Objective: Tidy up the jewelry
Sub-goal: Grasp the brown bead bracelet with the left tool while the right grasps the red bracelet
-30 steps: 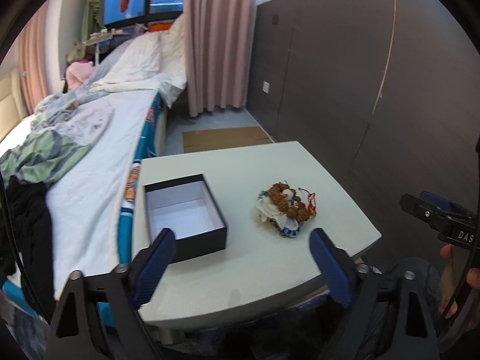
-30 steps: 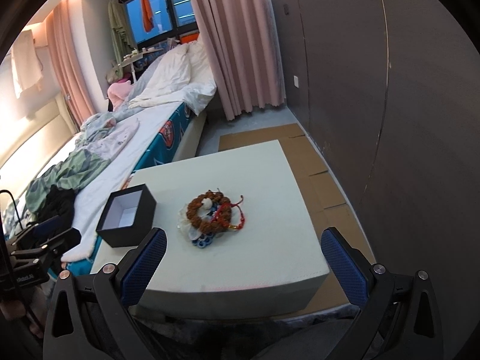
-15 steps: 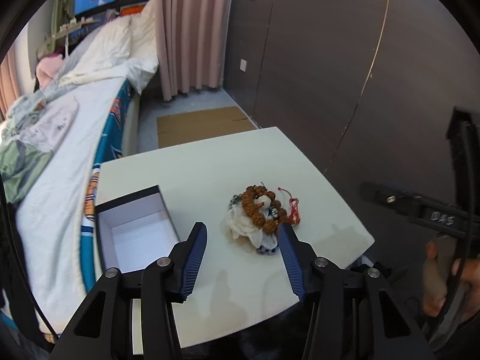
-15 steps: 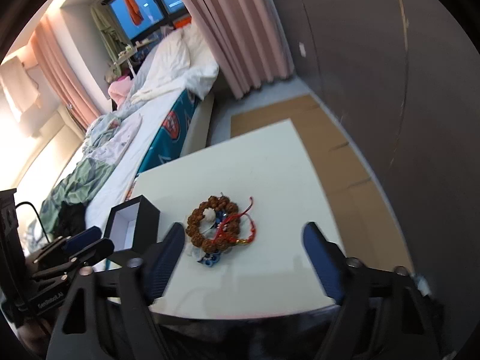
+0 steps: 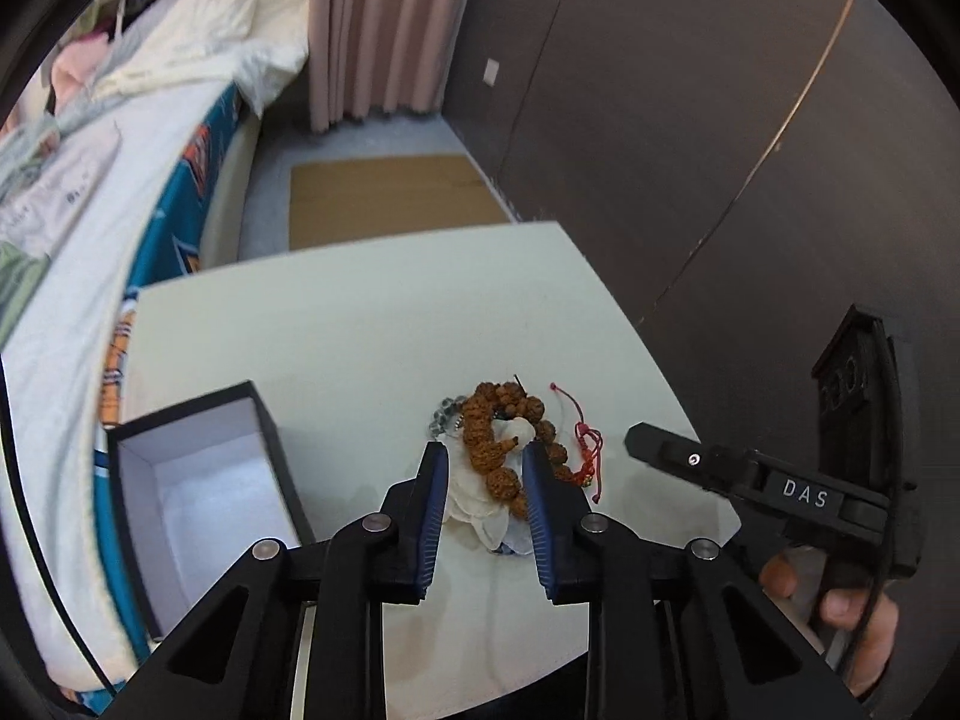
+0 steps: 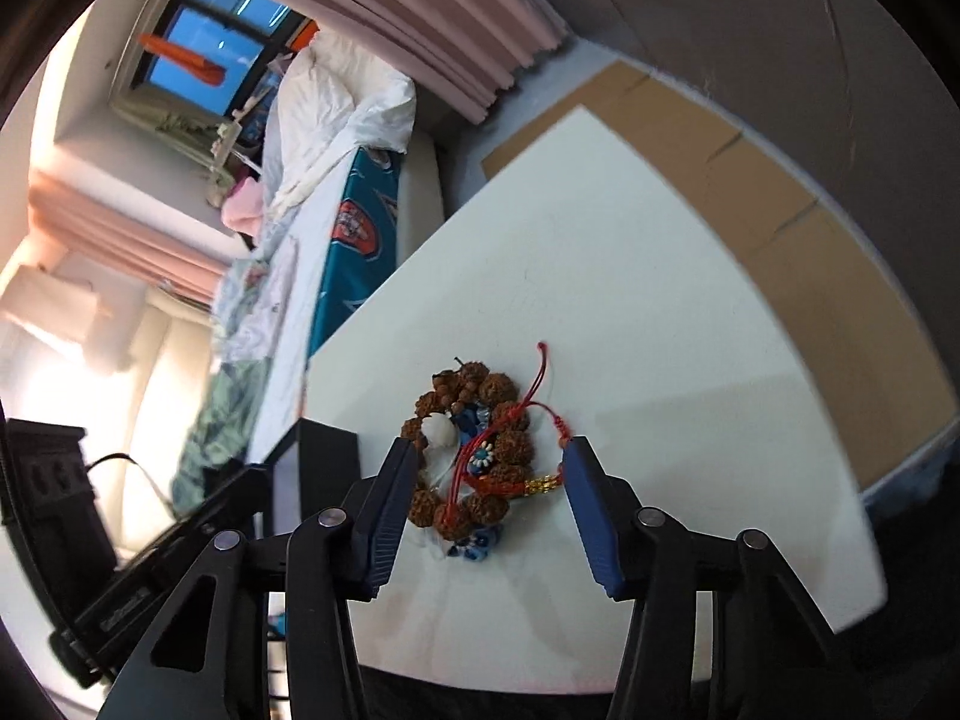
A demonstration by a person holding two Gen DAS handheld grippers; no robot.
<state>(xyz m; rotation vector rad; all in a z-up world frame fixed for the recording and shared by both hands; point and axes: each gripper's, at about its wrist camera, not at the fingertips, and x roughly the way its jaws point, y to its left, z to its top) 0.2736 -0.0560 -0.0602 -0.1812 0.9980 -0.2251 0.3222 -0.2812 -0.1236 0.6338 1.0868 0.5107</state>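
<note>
Both tools, left (image 5: 485, 465) and right (image 6: 489, 461), closing around tangled bracelets (image 6: 474, 456), pads not yet pressing; opposing pulls risk snagging the red cord (image 6: 528, 402).

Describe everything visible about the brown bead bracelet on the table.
The brown bead bracelet is a loop of large, knobbly, seed-like brown beads lying flat in a small heap of jewelry on the white table. A red cord bracelet crosses over it; a white flower-like piece and blue beads lie tangled with it. Both grippers' jaws are closing around the heap; whether any pad touches the beads cannot be told. The open black box sits apart.
</note>
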